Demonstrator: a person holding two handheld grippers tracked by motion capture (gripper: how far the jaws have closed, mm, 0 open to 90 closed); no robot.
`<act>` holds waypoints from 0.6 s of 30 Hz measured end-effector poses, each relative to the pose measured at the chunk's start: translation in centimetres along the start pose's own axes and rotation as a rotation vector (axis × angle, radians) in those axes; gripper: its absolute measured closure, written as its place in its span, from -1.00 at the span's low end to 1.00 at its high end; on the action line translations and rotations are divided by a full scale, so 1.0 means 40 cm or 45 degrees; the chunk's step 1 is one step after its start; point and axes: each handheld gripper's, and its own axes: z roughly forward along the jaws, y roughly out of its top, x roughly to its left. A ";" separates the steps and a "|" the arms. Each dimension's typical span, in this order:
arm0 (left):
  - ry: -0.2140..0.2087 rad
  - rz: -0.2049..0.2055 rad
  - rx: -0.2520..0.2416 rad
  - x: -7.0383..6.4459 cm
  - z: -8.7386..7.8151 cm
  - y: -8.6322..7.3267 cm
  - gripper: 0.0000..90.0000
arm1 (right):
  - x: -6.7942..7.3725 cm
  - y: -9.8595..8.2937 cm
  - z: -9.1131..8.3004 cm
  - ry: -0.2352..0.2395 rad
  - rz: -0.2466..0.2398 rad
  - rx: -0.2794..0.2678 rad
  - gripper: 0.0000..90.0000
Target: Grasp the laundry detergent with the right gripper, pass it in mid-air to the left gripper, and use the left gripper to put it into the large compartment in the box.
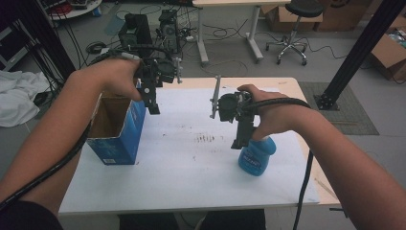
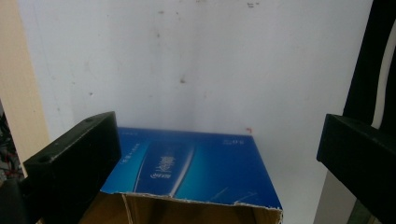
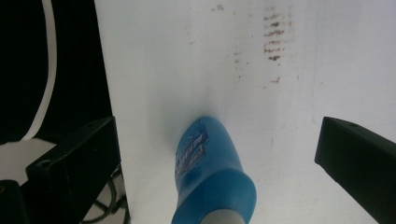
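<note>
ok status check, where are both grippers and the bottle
Left hand-held gripper open above blue box. Right hand-held gripper open over upright blue bottle, not gripping. Nothing in the way.

Printed lettering appears on the blue bottle's label [image 1: 254, 156] and on the side panel of the blue carton [image 2: 196, 163], but in every view it is too blurred to read.
</note>
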 end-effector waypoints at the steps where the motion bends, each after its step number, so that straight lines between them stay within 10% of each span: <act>1: 0.000 0.000 0.000 0.000 0.000 0.000 -1.00 | 0.000 -0.003 0.001 -0.006 0.007 -0.025 -1.00; 18: -0.001 0.017 -0.015 -0.016 -0.001 -0.012 -1.00 | 0.027 -0.102 -0.034 -0.114 0.191 -0.638 -1.00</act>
